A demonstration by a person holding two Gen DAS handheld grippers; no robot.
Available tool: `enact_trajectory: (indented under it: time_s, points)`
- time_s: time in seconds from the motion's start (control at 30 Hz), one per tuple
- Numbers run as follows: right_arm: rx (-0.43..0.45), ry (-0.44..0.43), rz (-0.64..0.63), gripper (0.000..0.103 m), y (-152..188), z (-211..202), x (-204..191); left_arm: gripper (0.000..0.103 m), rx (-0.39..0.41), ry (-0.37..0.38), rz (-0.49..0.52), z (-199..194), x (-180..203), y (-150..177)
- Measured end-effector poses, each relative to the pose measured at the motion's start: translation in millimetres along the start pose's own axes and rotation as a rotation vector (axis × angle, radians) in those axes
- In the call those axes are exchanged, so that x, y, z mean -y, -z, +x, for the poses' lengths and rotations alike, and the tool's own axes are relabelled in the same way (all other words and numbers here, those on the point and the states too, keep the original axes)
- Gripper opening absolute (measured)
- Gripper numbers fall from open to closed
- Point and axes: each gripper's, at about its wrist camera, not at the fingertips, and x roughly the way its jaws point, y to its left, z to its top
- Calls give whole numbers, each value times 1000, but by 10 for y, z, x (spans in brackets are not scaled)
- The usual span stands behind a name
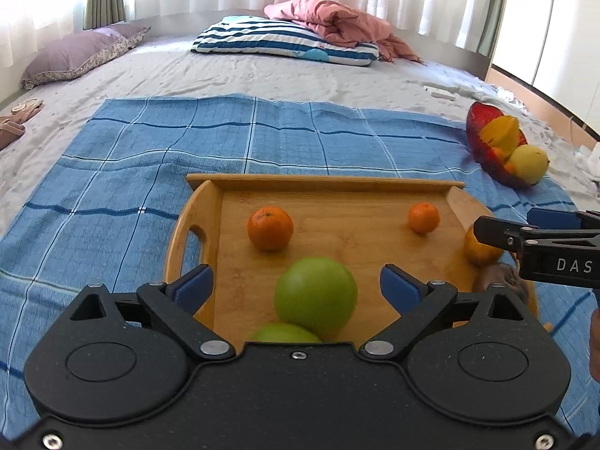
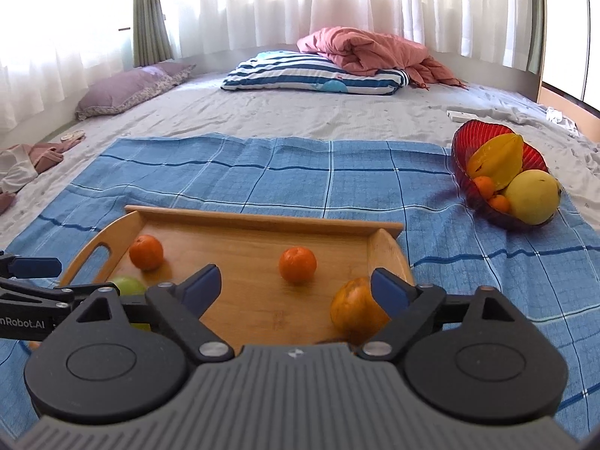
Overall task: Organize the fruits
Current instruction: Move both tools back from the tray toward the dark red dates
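Wooden tray (image 1: 330, 183) is being used as landmark.

- Grey wrinkled bed sheet (image 1: 262, 71) is lying under everything; wide bare room is being left beyond tray's far rim.
- Blue checked cloth (image 1: 150, 157) is being spread under tray; open flat margin is being left on tray's left, far and right sides.
- Tray: smooth bamboo-like wood, low raised far rim, curved end walls, slot handle in left end. Its long axis is running left-right across both views.
- Red ribbed glass bowl (image 2: 465, 142) is sitting well apart from tray's far right corner, on the cloth edge; a yellow star fruit (image 2: 498, 157), a round pale yellow fruit (image 2: 532, 195) and small oranges are being held in it.
- Left gripper (image 1: 296, 285) is being held over tray's near edge, jaws spread wide, nothing pinched. A green apple (image 1: 315, 292), smooth, is lying between the pads untouched; a second green one (image 1: 285, 333) is just nearer.
- Right gripper (image 2: 296, 288) is being held over tray's near right part, jaws spread wide, empty. A lumpy oblong orange fruit (image 2: 356, 311) is sitting by its right pad; contact cannot be told.
- Two round tangerines: one (image 1: 270, 227) near tray's far left, one (image 1: 423, 217) near far right.
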Motion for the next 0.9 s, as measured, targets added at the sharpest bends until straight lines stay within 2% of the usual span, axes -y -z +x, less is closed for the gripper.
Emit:
enact_trajectory:
  time_s: [0.6,0.9]
  points:
    - [105,-24,-73,103,517,-519,-110,98,36,62,36,-462,230,570]
    - [148,3,-104,103,771,-729,-151,98,46,76,50,-588,333,834]
